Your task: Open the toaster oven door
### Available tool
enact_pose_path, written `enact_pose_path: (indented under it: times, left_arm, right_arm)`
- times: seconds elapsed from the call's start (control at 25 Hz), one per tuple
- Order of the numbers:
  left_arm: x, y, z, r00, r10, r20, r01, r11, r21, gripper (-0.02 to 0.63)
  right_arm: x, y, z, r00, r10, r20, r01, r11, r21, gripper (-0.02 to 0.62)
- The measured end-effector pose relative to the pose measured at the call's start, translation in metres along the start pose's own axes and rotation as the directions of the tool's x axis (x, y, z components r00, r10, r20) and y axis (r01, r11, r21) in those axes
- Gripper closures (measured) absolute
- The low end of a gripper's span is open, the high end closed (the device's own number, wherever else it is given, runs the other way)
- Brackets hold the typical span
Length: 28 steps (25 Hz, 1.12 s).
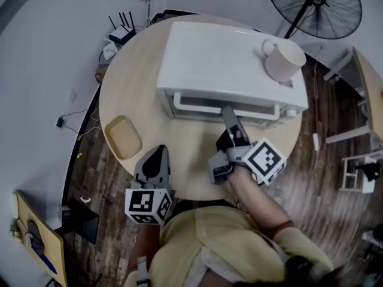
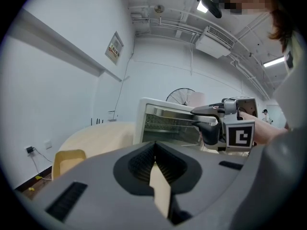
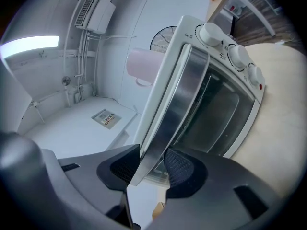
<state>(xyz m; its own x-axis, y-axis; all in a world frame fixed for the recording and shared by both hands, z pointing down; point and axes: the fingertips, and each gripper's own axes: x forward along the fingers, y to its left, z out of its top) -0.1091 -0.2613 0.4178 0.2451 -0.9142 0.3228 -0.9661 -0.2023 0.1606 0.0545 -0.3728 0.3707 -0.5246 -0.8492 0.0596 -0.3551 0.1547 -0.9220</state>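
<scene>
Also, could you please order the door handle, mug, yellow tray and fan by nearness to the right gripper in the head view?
1. Door handle, clamped in the right gripper.
2. Mug, atop the oven, right.
3. Yellow tray, at the left.
4. Fan, far back right.

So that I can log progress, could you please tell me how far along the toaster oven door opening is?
Done: the right gripper is clamped on the silver metal bar handle of the white toaster oven. In hand: that grip; the glass door looks upright, at most barely cracked. Remaining: swinging the door down. The left gripper is shut, empty, above the round wooden table's edge.
</scene>
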Motion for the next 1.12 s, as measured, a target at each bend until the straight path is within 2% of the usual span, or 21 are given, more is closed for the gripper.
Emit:
enact_pose_path:
  times: [0.76,1.12]
  left_arm:
    - [-0.014,0.003,-0.001,1.0,-0.01,0.008,0.009,1.0,0.008,0.603]
    - [-0.028,0.008,-0.006,0.999,-0.035,0.008,0.034,0.999,0.011,0.603]
  right_arm:
    - [-0.008,-0.004,-0.003,0.999,-0.008,0.041,0.008,1.0,0.005,0.454]
    - [-0.023,-0.006,-0.02,0.999,-0.009,0.046,0.009,1.0,-0.002,0.454]
